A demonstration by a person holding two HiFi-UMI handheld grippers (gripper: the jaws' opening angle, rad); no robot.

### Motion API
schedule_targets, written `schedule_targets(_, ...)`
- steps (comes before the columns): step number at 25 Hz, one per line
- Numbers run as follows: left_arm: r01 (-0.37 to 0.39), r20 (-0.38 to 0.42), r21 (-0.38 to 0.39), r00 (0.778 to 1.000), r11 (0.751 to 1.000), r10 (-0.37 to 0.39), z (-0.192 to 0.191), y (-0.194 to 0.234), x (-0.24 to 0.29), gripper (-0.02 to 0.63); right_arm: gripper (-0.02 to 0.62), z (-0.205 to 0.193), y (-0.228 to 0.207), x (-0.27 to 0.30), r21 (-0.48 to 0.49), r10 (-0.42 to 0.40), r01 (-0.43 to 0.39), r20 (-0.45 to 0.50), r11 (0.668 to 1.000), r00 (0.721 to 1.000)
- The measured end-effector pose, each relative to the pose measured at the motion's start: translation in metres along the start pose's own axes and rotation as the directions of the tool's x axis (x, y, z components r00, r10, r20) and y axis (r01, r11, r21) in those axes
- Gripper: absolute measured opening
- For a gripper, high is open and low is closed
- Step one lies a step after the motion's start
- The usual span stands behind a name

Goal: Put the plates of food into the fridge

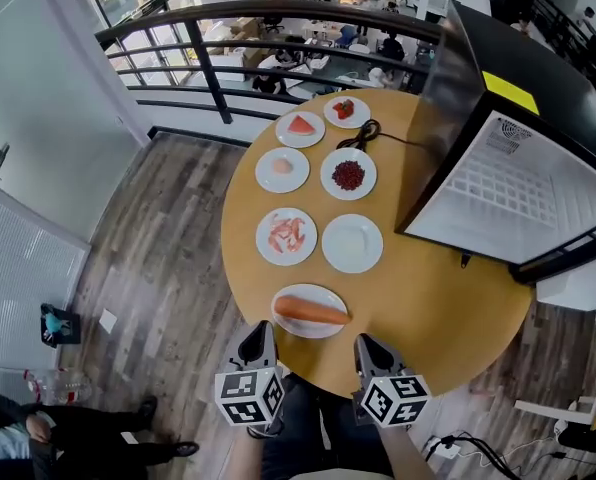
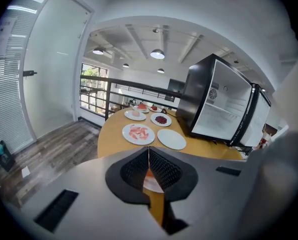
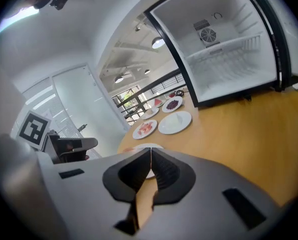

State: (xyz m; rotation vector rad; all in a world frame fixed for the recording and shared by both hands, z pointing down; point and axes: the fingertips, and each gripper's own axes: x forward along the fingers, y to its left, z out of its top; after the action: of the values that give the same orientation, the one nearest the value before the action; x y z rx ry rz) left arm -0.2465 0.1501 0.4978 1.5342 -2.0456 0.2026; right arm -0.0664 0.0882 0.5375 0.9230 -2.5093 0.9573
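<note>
**Tongs clenched, plates on table**

Both empty: left gripper (image 1: 259, 336) and right gripper (image 1: 364, 346), jaws pressed together. Seven plates (image 1: 352, 243) sit on the round table (image 1: 448, 308); nearest plate (image 1: 310, 311) holds possibly salmon. Fridge (image 1: 518, 193) open, on table's right.

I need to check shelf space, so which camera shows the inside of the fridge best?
The right gripper view: it looks straight into the open fridge, showing its shelf and back fan. The head view sees it steeply from above; the left gripper view shows it small and angled.
</note>
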Motion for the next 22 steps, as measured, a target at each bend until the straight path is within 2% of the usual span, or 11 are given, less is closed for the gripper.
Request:
schedule_targets(3,-0.009,-0.083,-0.055,0.997,0.998,0.005,-0.020,0.014,0.011,0.009,0.012,-0.022,-0.001,0.013,0.127,0.025,-0.018,-0.061,0.992,0.998)
schedule_targets(5,0.008,-0.151,-0.140,0.988,0.990,-0.029,-0.036,0.020,0.021,0.009,0.013,-0.032,-0.002,0.020,0.182,0.033,-0.016,-0.088,0.983,0.996)
schedule_targets(7,0.026,-0.227,-0.216,0.971,0.976,-0.076,-0.053,0.023,0.030,0.009,0.014,-0.039,-0.002,0.027,0.237,0.034,-0.008,-0.107,0.972,0.994)
schedule_targets(10,0.048,-0.302,-0.274,0.944,0.961,-0.133,-0.071,0.025,0.037,0.009,0.014,-0.050,-0.001,0.035,0.304,0.035,0.007,-0.131,0.953,0.991)
schedule_targets(15,0.084,-0.339,-0.429,0.908,0.899,-0.246,-0.087,0.026,0.046,0.012,0.014,-0.064,0.002,0.046,0.401,0.035,0.032,-0.157,0.916,0.987)
schedule_targets(19,0.104,-0.352,-0.505,0.881,0.857,-0.315,-0.091,0.025,0.052,0.059,0.016,-0.070,0.002,0.053,0.540,0.044,0.041,-0.144,0.841,0.989)
schedule_targets(22,0.109,-0.342,-0.569,0.870,0.815,-0.355,-0.092,0.026,0.055,0.088,0.026,-0.073,0.000,0.053,0.598,0.039,0.055,-0.144,0.800,0.989)
